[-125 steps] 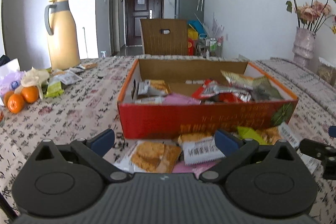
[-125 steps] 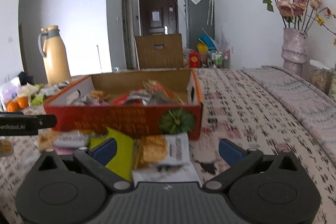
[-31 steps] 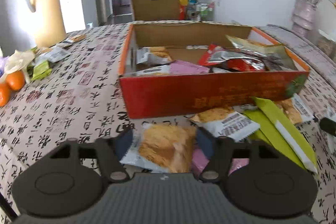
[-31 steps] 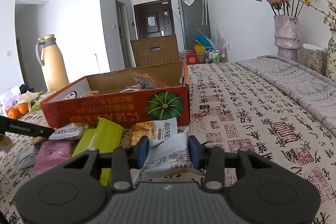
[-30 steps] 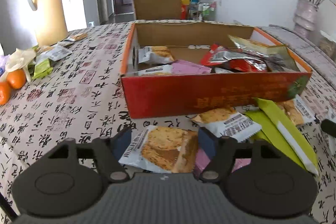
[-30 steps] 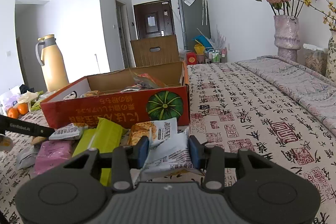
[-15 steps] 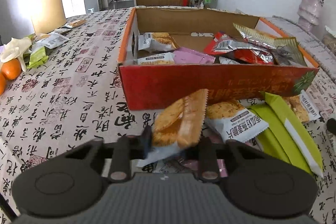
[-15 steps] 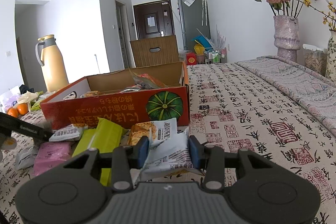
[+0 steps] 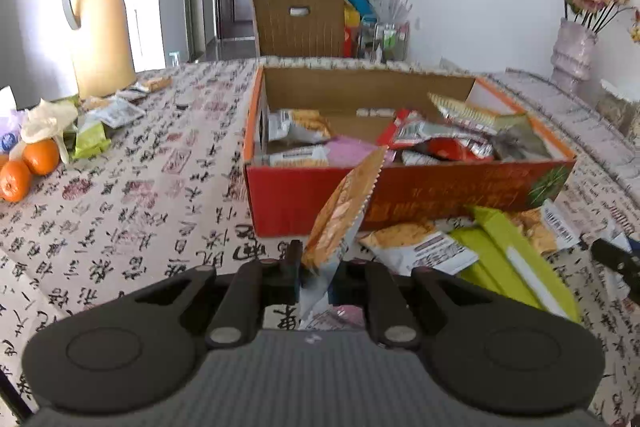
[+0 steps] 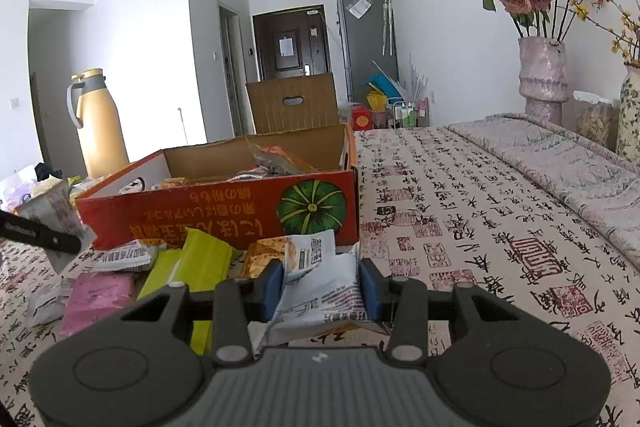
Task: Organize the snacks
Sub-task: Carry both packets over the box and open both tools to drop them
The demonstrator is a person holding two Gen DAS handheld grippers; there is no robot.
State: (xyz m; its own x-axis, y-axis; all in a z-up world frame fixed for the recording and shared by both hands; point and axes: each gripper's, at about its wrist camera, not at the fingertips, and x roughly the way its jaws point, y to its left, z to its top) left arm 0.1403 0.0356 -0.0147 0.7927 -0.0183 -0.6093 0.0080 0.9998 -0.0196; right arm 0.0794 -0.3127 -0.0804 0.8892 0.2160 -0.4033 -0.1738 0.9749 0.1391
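Left claw (image 9: 318, 267): pinching a cracker pack (image 9: 344, 211) by its lower end, so it is standing tilted, clear of the worktop (image 9: 132, 195).
Right claw (image 10: 320, 287): squeezing a white pack (image 10: 320, 291), low above the worktop.
Box (image 9: 400, 187): sitting just ahead of both claws, probably where both packs are going.
Loose snacks (image 9: 420, 247): lying between claws and box, waiting.

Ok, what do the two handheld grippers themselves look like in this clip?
Both look identical: the left gripper and right gripper have matte dark grey bodies with two round discs, black linkage bars with silver pivot pins, and a small pale logo at centre. The right gripper's finger pads are blue. No cables or sleeves show.
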